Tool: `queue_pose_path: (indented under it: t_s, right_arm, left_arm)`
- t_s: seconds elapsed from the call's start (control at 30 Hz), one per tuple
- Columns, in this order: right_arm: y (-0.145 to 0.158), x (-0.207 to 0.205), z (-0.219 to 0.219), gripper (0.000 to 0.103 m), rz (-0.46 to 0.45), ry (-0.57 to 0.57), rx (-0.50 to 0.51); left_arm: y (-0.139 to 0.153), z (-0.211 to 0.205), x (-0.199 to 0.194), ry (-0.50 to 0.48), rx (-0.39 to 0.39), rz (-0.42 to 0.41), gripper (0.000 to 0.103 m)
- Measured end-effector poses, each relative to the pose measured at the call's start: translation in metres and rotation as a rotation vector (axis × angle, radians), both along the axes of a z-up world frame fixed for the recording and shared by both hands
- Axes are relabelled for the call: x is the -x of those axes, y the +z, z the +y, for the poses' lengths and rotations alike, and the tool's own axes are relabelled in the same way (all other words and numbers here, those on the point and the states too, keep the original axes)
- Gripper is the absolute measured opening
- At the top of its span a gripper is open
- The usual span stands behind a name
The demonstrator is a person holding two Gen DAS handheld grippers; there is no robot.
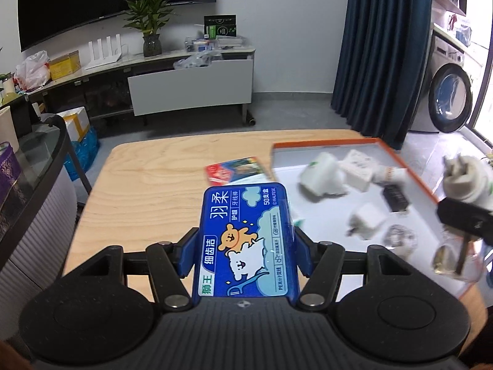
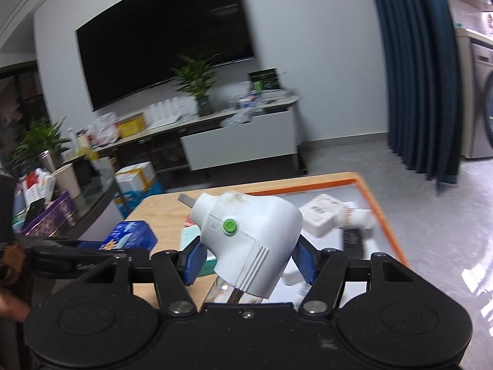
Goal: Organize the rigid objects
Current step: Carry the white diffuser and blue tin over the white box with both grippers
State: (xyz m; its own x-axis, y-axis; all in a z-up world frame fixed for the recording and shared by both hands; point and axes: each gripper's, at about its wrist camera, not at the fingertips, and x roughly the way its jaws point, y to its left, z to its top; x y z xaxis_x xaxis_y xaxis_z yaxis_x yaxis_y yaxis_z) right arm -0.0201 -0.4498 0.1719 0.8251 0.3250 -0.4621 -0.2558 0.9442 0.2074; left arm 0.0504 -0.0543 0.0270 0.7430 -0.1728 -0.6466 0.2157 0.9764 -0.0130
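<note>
While both grippers are loaded, the move ahead turns on where each load sits against the tray [image 1: 413, 169]. The left gripper [image 1: 245, 246] is clamped on a blue floss box [image 1: 245, 237], jaws pressed to its two long sides, so the box's long axis runs straight forward along the fingers. It is held above the wooden table [image 1: 148, 185], and the tray lies ahead and to the right of it, with its near-left corner just beyond the box's far end. A red and blue packet [image 1: 235, 169] lies flat on the table just past the box, beside the tray's left rim.

The right gripper [image 2: 246, 252] is closed on a white plug-in [image 2: 249, 231] with a green button; the prongs point up and to the left, and a clear bottle hangs from its underside toward the camera. In the left view this plug-in hangs over the tray's right edge, so the right hand is much the nearer to the tray floor. Inside the tray lie white adapters [image 1: 357, 169] and a dark block [image 1: 396, 197], blurred, filling the far half.

I judge the box needs a rightward carry with its long axis kept as it is, while the plug-in needs only lowering onto bare floor near the front
</note>
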Motion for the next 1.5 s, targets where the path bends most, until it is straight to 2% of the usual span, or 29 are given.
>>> queue_pose_path:
  t_s: [0.27, 0.53, 0.9, 1.5]
  right_arm:
    - [0.003, 0.016, -0.032, 0.073, -0.017, -0.104, 0.011]
    - [-0.001, 0.021, -0.051, 0.073, -0.010, -0.166, 0.000]
    - [-0.010, 0.019, -0.057, 0.073, 0.011, -0.176, -0.008]
    - [-0.012, 0.012, -0.051, 0.073, 0.028, -0.168, 0.005]
  left_arm:
    - [0.009, -0.042, 0.020, -0.029, 0.040, -0.001, 0.063]
    - [0.008, -0.071, 0.031, -0.071, 0.010, -0.013, 0.063]
    - [-0.002, -0.076, 0.027, -0.058, 0.019, 0.033, 0.063]
    - [-0.005, -0.078, 0.025, -0.058, 0.021, 0.044, 0.063]
